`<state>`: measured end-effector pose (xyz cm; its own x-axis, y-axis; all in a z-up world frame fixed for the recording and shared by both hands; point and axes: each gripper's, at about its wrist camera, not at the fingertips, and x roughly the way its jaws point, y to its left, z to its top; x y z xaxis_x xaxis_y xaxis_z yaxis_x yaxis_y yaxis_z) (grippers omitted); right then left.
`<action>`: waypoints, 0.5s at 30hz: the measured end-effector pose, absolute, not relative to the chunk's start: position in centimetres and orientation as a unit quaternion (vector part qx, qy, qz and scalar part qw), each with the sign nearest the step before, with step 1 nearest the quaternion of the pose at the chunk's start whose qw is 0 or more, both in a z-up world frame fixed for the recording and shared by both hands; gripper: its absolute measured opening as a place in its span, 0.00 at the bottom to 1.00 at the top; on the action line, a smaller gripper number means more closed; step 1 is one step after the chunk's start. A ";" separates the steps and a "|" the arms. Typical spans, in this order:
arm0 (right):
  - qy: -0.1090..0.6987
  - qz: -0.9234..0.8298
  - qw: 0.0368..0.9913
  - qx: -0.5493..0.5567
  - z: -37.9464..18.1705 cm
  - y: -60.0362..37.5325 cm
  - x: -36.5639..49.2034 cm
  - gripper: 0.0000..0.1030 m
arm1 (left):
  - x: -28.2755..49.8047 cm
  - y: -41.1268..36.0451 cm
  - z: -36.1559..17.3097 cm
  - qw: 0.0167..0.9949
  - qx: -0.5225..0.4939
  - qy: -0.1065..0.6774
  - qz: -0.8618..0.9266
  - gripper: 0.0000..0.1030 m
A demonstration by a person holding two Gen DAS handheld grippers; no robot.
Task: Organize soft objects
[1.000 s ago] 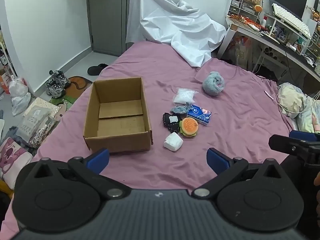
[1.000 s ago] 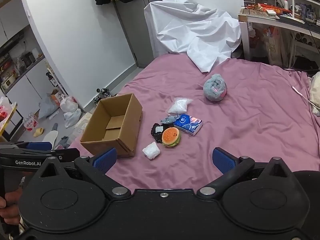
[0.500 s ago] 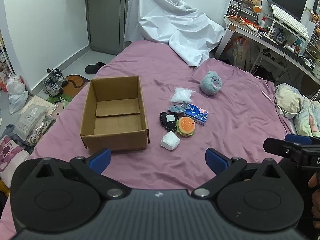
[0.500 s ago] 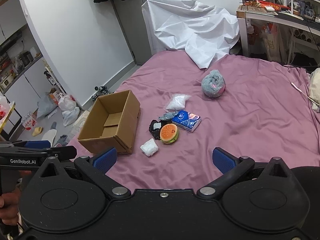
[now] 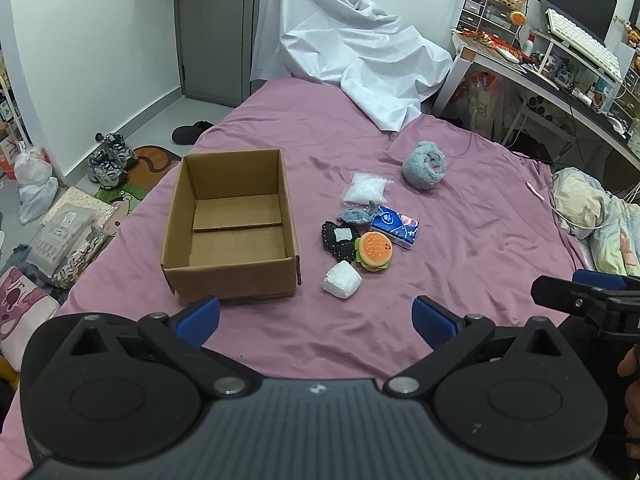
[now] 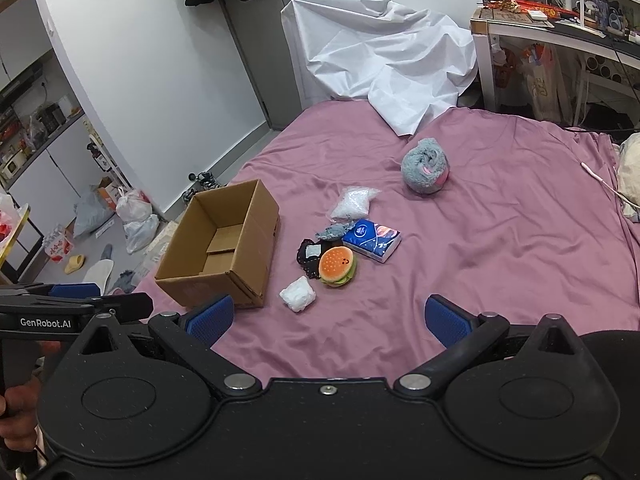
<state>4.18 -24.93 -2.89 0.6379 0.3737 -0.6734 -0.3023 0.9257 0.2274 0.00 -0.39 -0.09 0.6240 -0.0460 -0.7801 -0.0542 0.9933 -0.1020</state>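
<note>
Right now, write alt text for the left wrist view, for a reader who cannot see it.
An empty cardboard box sits open on a purple bedsheet, with a cluster of soft items to its right: a burger plush, a blue tissue pack and a grey fuzzy ball. The left tongs hang open in the foreground.

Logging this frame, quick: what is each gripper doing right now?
Left gripper: open, holding nothing.
Right gripper: open, holding nothing.
</note>
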 end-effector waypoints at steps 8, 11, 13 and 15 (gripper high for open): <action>0.383 0.187 0.904 0.047 -2.9 -25.0 4.2 1.00 | 0.1 -0.2 -0.2 0.899 -0.058 0.434 0.005 0.99; 0.384 0.188 0.903 0.049 -2.9 -25.0 4.2 1.00 | 0.1 -0.2 -0.3 0.899 -0.058 0.435 0.005 0.99; 0.386 0.188 0.902 0.049 -3.0 -24.9 4.3 1.00 | 0.1 -0.2 -0.3 0.899 -0.059 0.434 0.005 0.99; 0.386 0.189 0.902 0.050 -2.9 -24.9 4.4 1.00 | 0.1 -0.2 -0.3 0.899 -0.058 0.435 0.006 0.99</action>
<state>4.37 -24.92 -2.90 0.6313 0.3789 -0.6767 -0.3024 0.9237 0.2350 0.09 -0.24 -0.33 0.6223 -0.0397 -0.7818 -0.0617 0.9931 -0.0995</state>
